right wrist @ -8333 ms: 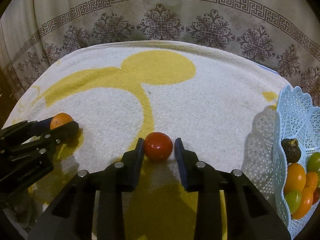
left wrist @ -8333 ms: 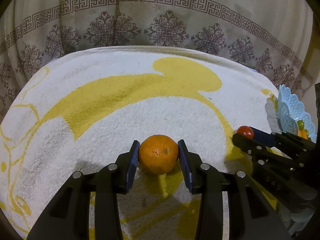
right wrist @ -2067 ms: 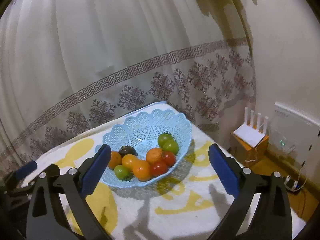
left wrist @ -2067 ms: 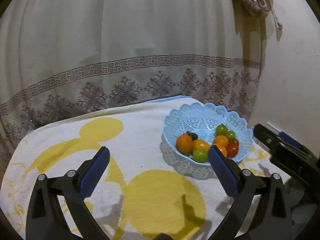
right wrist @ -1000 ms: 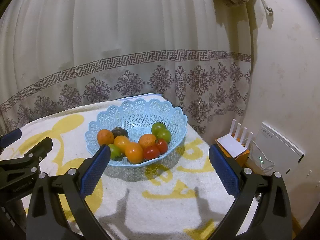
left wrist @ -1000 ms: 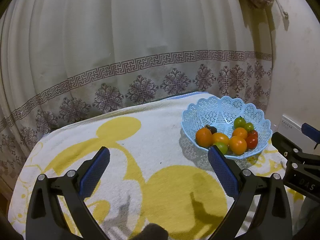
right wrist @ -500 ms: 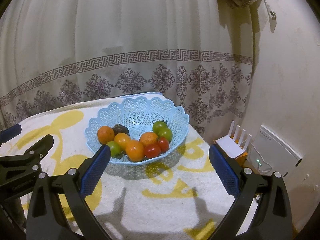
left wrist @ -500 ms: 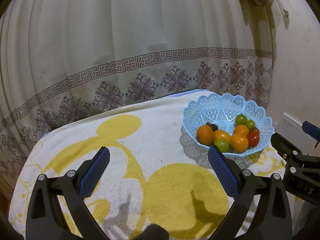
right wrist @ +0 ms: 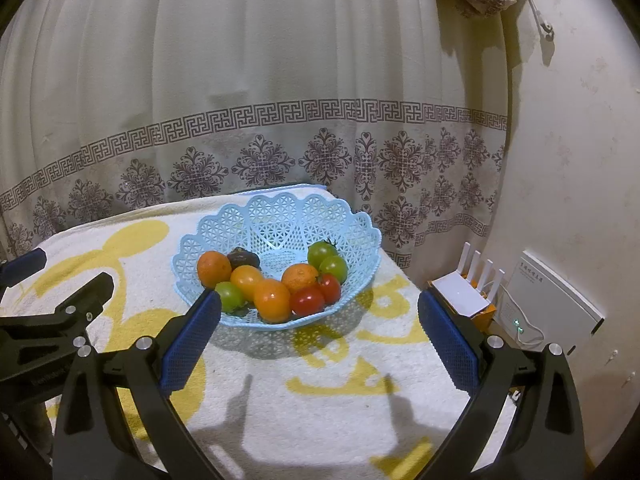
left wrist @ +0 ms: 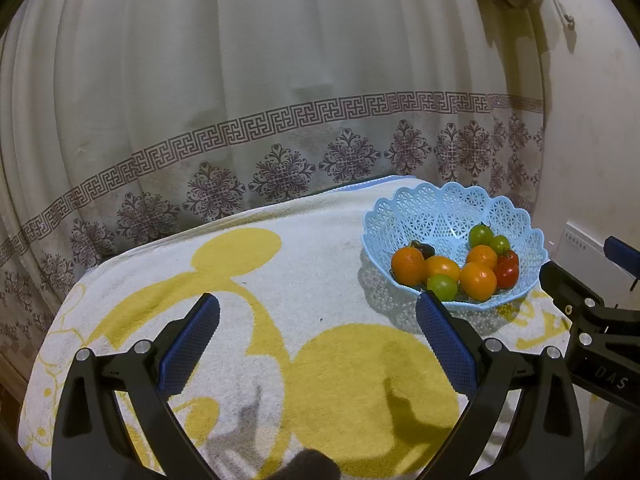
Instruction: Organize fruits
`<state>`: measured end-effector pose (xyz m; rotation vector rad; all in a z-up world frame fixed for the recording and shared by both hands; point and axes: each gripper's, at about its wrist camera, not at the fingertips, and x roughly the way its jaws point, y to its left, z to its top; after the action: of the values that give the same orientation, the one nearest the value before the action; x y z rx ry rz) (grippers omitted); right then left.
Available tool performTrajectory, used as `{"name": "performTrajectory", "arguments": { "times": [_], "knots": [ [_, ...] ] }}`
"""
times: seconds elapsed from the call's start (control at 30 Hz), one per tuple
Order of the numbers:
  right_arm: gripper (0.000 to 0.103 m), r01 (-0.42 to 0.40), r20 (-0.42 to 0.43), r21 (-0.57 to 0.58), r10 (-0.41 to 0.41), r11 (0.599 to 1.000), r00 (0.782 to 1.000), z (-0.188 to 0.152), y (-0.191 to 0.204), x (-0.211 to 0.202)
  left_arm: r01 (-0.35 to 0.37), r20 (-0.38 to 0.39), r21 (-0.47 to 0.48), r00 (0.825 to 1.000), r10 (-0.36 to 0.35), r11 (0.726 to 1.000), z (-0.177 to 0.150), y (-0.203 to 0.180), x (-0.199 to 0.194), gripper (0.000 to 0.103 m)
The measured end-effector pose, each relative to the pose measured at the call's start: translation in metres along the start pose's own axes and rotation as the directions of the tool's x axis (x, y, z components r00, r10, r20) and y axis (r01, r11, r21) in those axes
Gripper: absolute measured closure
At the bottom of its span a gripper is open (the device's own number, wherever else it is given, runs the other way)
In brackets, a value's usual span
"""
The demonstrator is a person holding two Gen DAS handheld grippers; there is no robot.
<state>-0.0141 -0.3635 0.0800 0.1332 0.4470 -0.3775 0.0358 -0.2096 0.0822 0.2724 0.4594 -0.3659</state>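
Observation:
A light blue lattice basket (left wrist: 448,208) stands at the far right of the towel-covered table and holds several fruits: an orange (left wrist: 407,266), orange, green and red tomatoes, and a dark fruit. It also shows in the right wrist view (right wrist: 280,220), with a red tomato (right wrist: 307,300) at its front. My left gripper (left wrist: 318,316) is open and empty, above the towel, left of the basket. My right gripper (right wrist: 319,314) is open and empty, held back from the basket's near side.
A white towel with yellow shapes (left wrist: 240,280) covers the table. A patterned curtain (left wrist: 280,120) hangs behind. A white router (right wrist: 464,284) and a wall box (right wrist: 556,300) sit low at the right, beyond the table edge.
Earlier, each gripper was shut on a fruit on the towel; both fruits now lie in the basket. Both grippers are open and raised. In the last second, views barely shifted.

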Motion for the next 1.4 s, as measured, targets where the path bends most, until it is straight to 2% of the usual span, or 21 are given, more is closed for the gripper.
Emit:
{"name": "performTrajectory", "arguments": {
  "times": [1.4],
  "knots": [
    [0.003, 0.02, -0.01, -0.016, -0.02, 1.0, 1.0, -0.0011, -0.0023, 0.0061, -0.006, -0.007, 0.013, 1.0, 0.006, 1.0, -0.0038, 0.0009, 0.0041, 0.005]
  ]
}}
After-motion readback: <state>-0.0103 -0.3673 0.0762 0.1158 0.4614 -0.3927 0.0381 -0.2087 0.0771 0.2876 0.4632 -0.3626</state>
